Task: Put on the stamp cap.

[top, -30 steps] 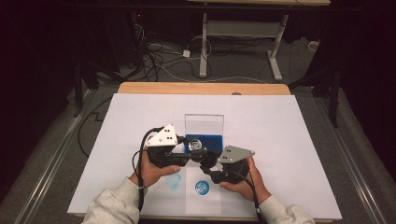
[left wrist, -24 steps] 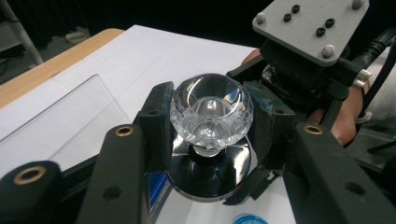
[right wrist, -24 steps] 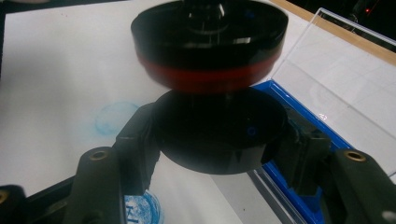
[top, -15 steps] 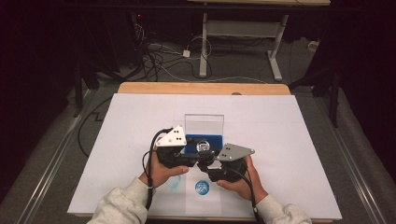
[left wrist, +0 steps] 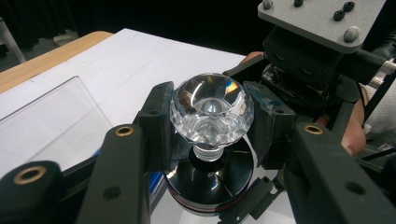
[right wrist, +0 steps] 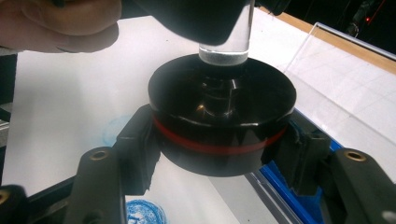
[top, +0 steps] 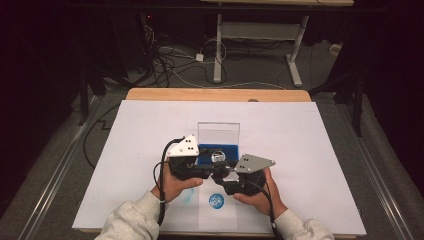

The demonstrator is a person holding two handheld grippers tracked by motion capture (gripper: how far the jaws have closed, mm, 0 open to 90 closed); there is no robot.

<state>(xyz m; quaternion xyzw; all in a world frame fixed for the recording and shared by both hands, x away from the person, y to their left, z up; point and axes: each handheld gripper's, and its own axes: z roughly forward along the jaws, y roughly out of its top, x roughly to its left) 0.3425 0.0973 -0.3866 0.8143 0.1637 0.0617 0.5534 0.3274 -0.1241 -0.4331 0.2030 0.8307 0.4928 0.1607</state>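
1. The left gripper (top: 207,167) is clamped on the crystal knob (left wrist: 211,109); in the left gripper view its jaws press the faceted head from both sides.
2. The knob's clear stem (right wrist: 223,55) runs down into the middle of the black disc base (right wrist: 222,114), directly under the left gripper. Whether it is fully seated there I cannot tell.
3. The right gripper (top: 227,176) is clamped on that base, jaws against its rim at the red band (right wrist: 210,145).
4. Both parts are held off the white table (top: 310,150), in front of the clear box (top: 218,134) with the blue tray (top: 202,161) at its foot.
5. Judging by this, both grasps are done and the two parts are lined up; joining or parting them is under way, and setting the piece down is left.
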